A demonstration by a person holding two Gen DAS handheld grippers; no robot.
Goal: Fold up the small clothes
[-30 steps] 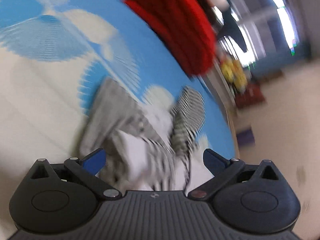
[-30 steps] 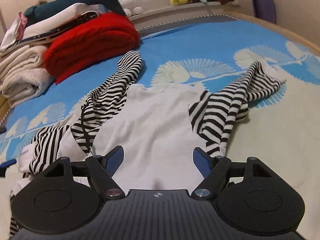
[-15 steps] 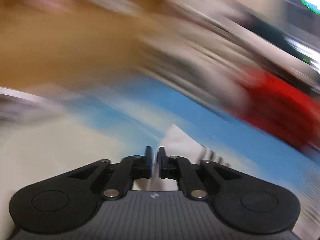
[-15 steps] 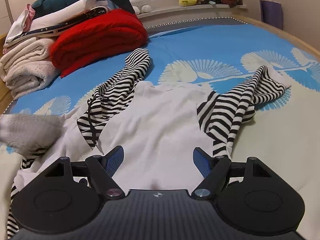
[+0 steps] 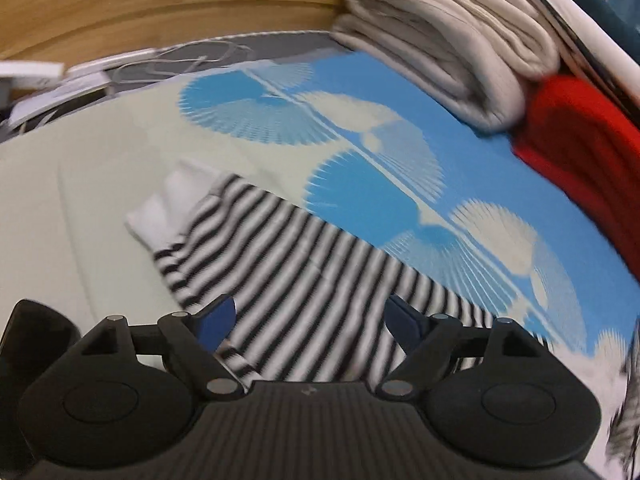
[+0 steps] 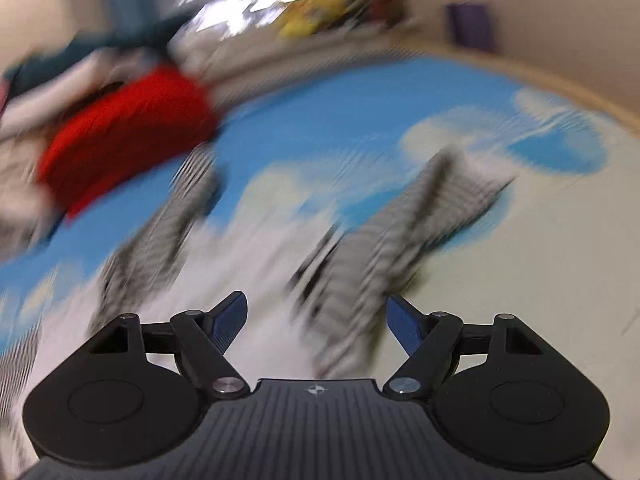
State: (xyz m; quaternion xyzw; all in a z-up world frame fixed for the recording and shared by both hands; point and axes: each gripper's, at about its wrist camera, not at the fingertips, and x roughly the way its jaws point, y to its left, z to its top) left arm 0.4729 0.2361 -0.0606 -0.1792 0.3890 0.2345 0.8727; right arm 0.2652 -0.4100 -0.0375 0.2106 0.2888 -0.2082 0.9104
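Striped knit sleeve [image 5: 288, 264] with white cuff [image 5: 168, 208] flat on bedsheet [image 5: 60, 184], left gripper [image 5: 308, 320] just reopened wide above it, holding nothing, right gripper [image 6: 316, 320] wide, empty, blurred.

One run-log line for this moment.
left gripper: jaws just reopened, over striped sleeve, not gripping | right gripper: open, empty | garment flat on bedsheet

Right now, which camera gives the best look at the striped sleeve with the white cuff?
The left wrist view: the striped sleeve lies flat and fairly sharp on the bedsheet, its white cuff plain to see. The right wrist view shows striped sleeves only as grey motion-blurred streaks, so no cuff can be made out there.
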